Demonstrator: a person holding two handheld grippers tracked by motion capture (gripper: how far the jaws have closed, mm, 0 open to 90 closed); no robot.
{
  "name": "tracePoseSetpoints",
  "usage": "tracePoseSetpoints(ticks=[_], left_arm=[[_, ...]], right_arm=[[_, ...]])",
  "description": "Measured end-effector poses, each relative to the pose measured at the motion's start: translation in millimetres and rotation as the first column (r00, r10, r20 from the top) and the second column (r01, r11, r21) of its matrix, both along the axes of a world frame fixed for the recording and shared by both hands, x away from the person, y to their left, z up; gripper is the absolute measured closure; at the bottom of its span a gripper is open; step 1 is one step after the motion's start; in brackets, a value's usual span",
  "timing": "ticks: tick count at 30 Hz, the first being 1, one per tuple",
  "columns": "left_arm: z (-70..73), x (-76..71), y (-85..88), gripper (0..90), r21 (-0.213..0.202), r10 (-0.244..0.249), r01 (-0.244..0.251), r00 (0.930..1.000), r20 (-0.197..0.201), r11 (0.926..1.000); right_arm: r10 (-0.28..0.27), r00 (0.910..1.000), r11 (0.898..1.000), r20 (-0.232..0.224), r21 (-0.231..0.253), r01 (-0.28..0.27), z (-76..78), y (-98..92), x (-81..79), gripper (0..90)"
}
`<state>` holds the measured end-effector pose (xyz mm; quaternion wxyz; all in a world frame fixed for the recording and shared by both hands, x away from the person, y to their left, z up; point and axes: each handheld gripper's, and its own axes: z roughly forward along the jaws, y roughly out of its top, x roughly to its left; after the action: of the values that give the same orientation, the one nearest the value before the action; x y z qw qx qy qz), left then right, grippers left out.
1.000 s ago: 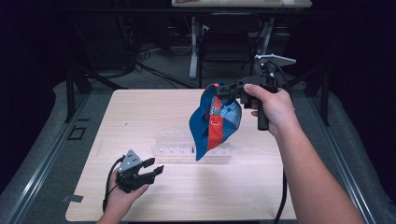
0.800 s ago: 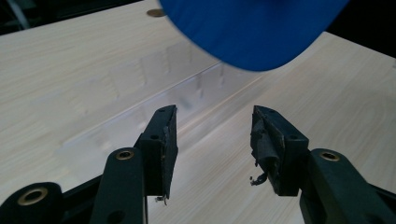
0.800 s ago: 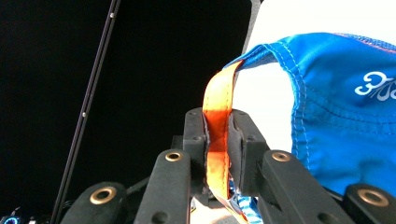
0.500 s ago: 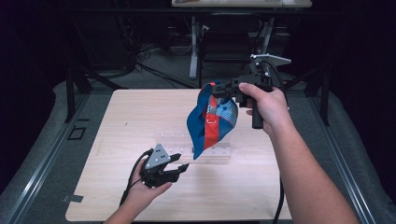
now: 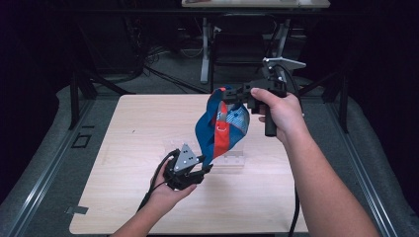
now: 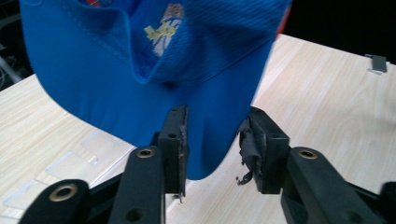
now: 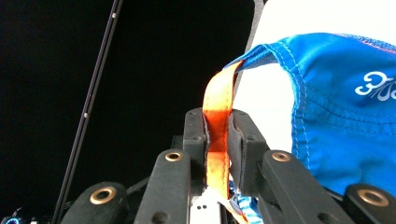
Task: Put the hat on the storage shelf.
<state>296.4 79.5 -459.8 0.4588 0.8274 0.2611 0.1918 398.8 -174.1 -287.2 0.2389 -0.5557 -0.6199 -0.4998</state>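
Cap hung for a second grip
Right tongs (image 5: 228, 94) pinch the strap (image 7: 217, 126), dangling the cap (image 5: 217, 131); left tongs (image 6: 212, 144), closing, straddle its brim, not yet pressing.

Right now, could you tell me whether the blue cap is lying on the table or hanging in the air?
Hanging: the right gripper is shut on its orange strap, and the blue cap dangles above the table.

tabletop (image 5: 148, 123): left free | centre: clear tray (image 5: 232, 160), hanging cap (image 5: 220, 128)
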Motion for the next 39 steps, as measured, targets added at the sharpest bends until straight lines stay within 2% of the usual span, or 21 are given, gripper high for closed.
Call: tracePoseSetpoints(ticks=[11,16,21,23,29,34,39], left_arm=[[-1.3,4.7,8.9,80.6,0.014,0.035,-0.036,0.9993,0.008,0.9993],[-1.5,7.9,16.1,86.5,0.038,0.060,-0.061,0.9978,0.029,0.9974],[-1.2,9.7,20.3,88.2,0.040,0.064,-0.066,0.9969,0.046,0.9970],[-0.7,11.4,23.4,88.5,0.023,0.066,-0.067,0.9968,0.046,0.9975],[-1.6,13.7,28.8,88.7,0.014,0.078,-0.079,0.9955,0.054,0.9968],[-7.9,16.2,33.8,88.8,-0.006,0.097,-0.096,0.9936,0.058,0.9953],[-13.3,17.6,35.9,88.8,-0.015,0.089,-0.088,0.9948,0.049,0.9960]], right_arm=[[0.002,1.0000,1.000,-0.001,0.006,-0.002,-0.5,0.4,0.3,78.3],[0.010,0.9999,1.000,0.003,0.008,-0.010,-1.5,5.3,0.6,78.3],[0.014,0.9999,1.000,0.005,0.008,-0.014,-2.4,7.4,1.4,78.3],[0.015,0.9999,1.000,0.006,0.013,-0.015,-3.3,8.4,2.0,78.3],[0.018,0.9998,1.000,0.004,0.014,-0.018,-7.3,10.8,3.0,78.3],[0.017,0.9998,1.000,-0.009,0.015,-0.017,-15.0,13.1,6.2,78.3],[0.020,0.9996,1.000,-0.018,0.014,-0.020,-21.8,16.0,8.9,78.3]])
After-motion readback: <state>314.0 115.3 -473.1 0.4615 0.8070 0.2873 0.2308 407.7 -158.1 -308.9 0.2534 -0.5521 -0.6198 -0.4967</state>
